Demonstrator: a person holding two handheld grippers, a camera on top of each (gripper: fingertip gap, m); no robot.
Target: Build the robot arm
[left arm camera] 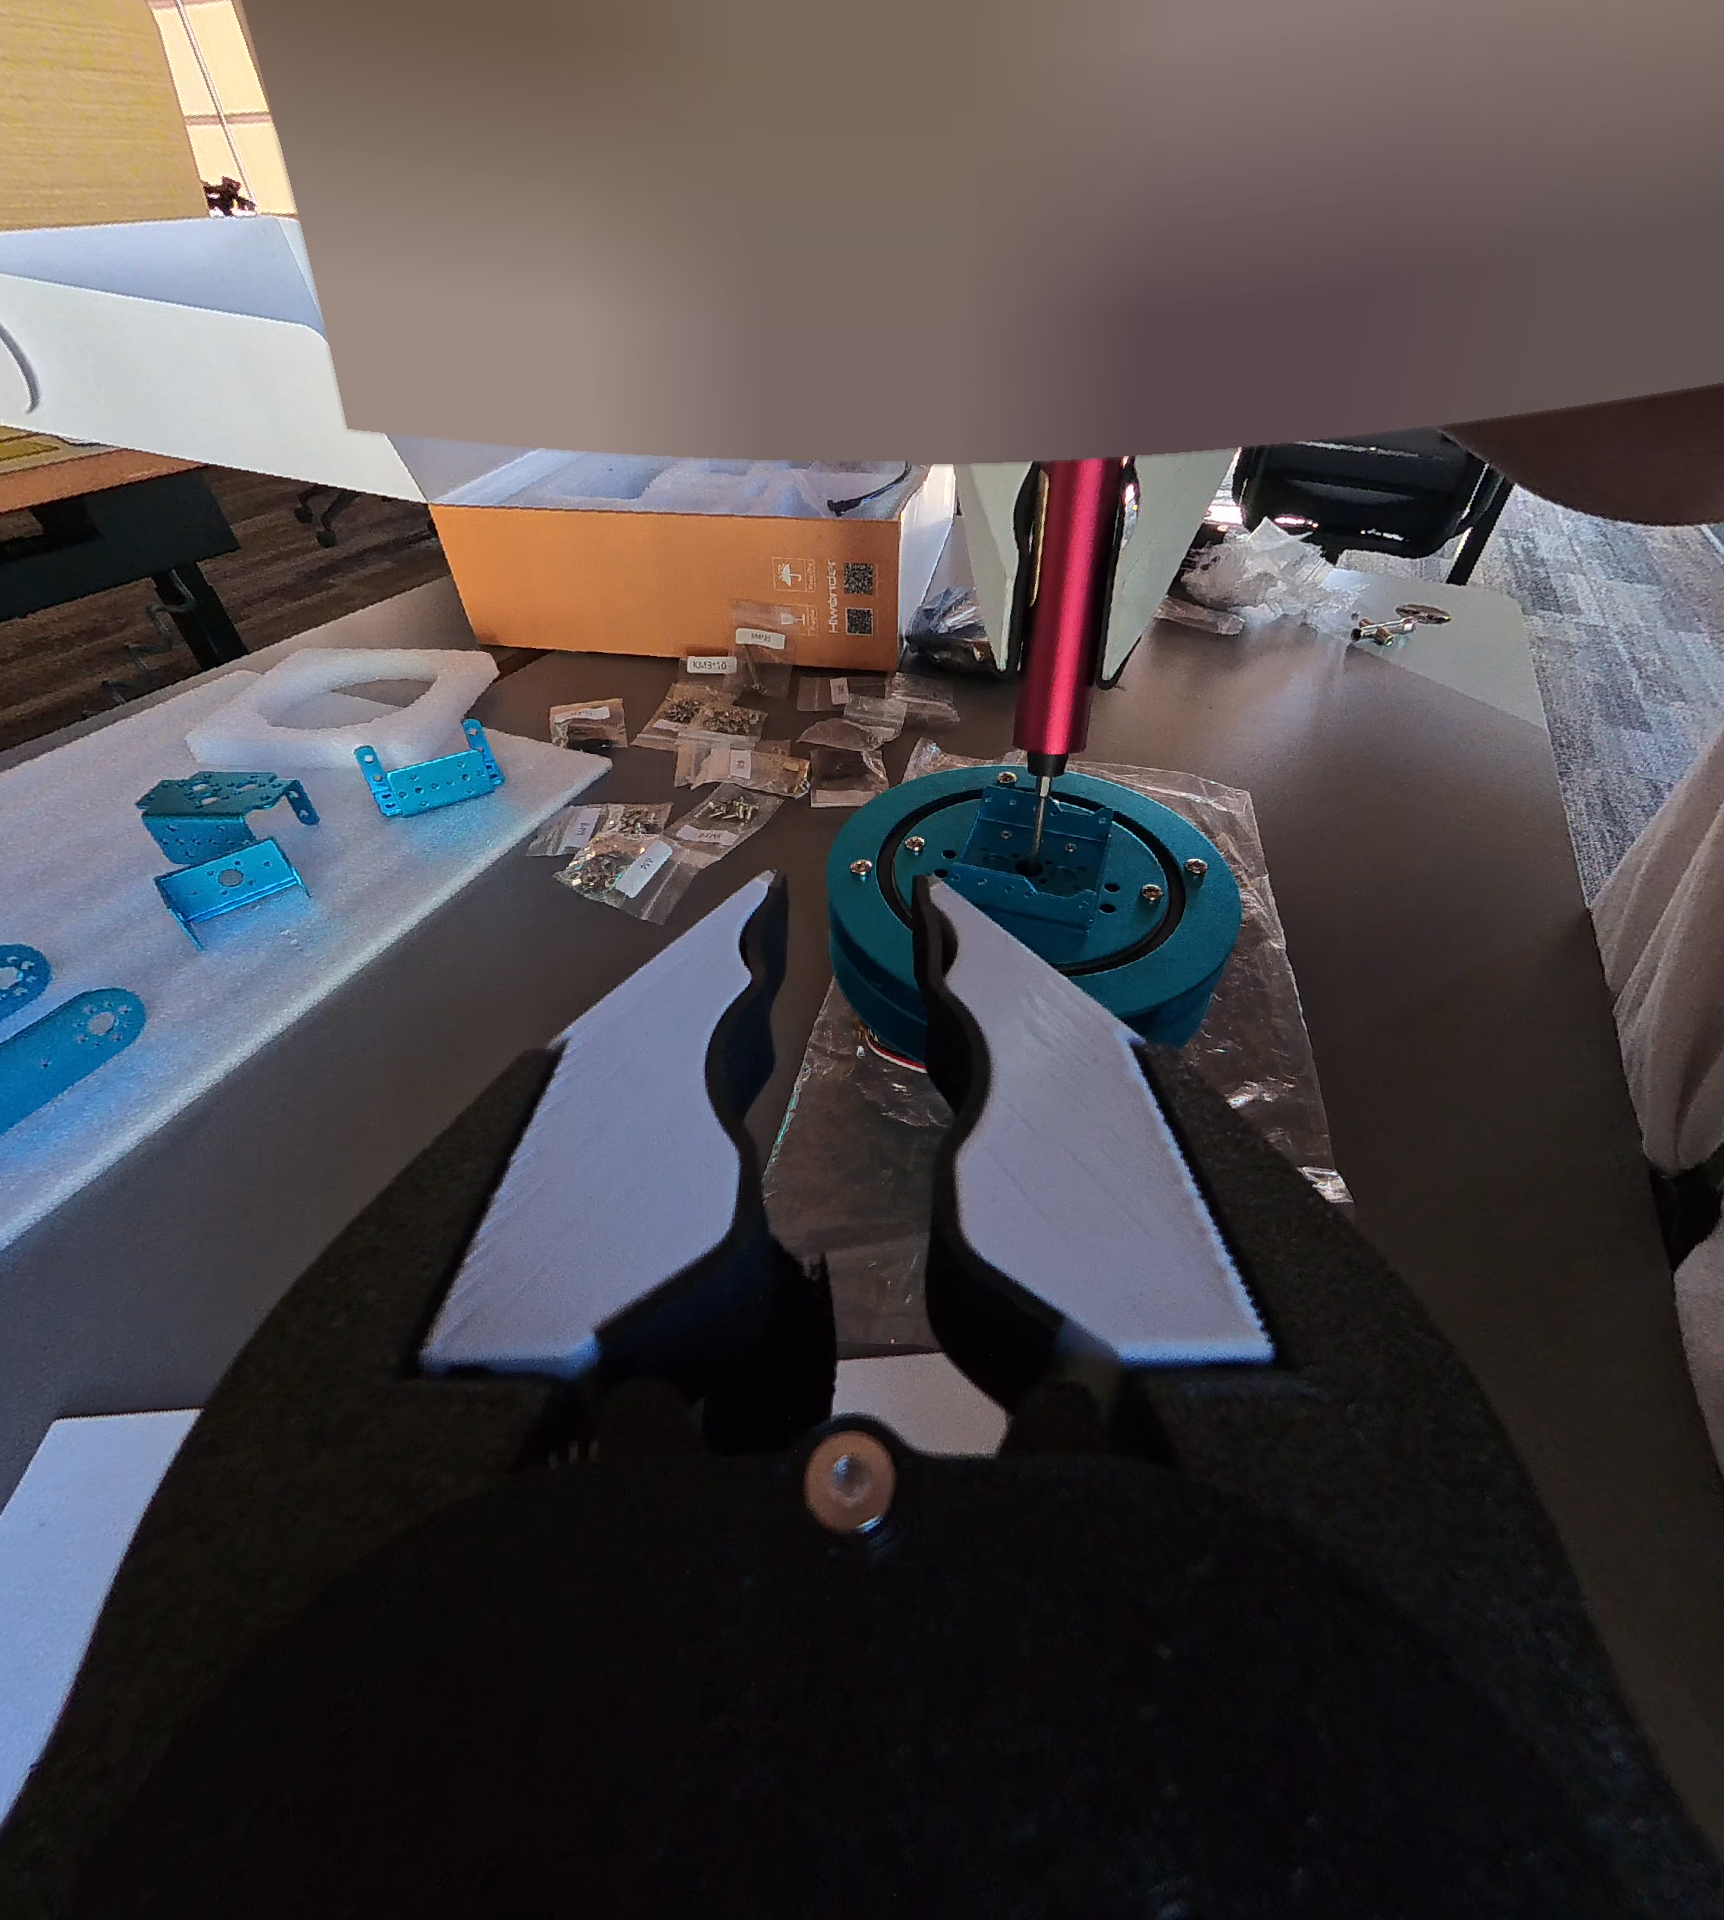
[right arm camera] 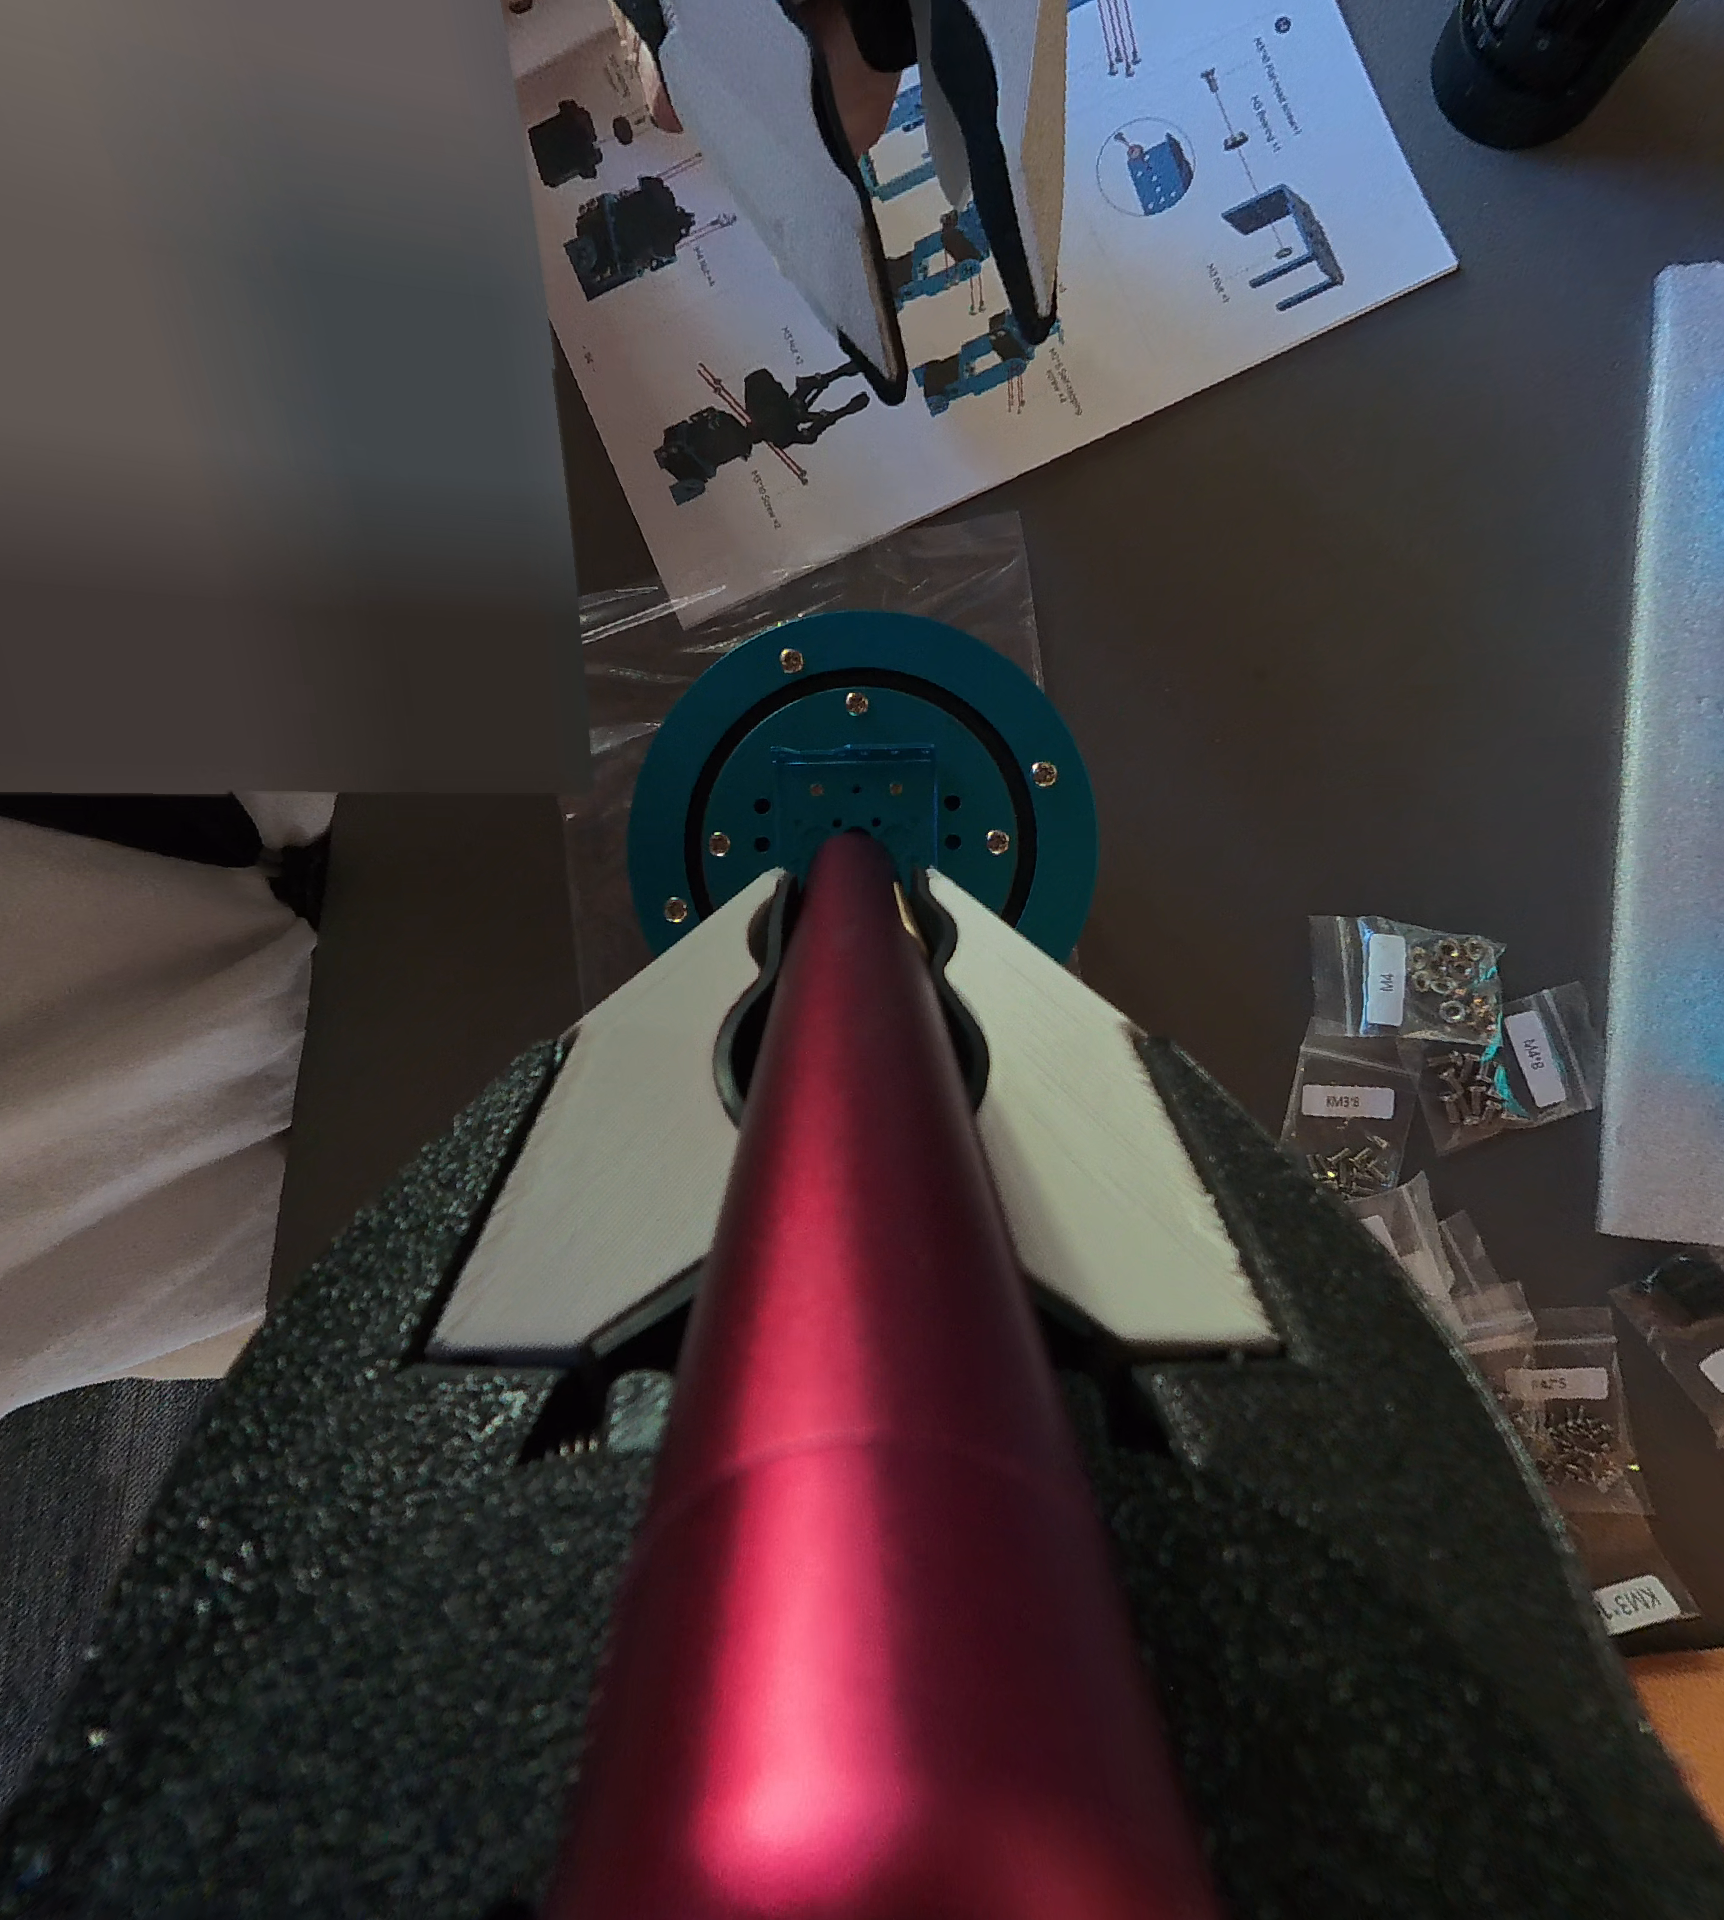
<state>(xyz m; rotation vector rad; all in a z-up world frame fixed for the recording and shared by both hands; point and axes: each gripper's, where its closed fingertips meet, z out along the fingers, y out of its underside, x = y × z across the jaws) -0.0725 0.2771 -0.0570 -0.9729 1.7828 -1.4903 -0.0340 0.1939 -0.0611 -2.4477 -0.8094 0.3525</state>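
Anodised red screwdriver (right arm camera: 842,1299) gripped, round teal base (left arm camera: 1029,904)

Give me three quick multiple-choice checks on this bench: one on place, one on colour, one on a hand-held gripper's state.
1. Where does the screwdriver's tip sit?
A. in a screw bag
B. over the blue bracket on the round teal base
C. on the foam sheet

2. What colour is the screwdriver's handle?
A. silver
B. black
C. magenta-red

3. How is the left hand-held gripper?
A. open, holding nothing
B. shut on a bracket
C. shut on a bag

Answers:
1 B: the left wrist view shows the bit pointing down into the bracket.
2 C: both views show it.
3 A: its fingers stand apart with a bare gap, short of the base.
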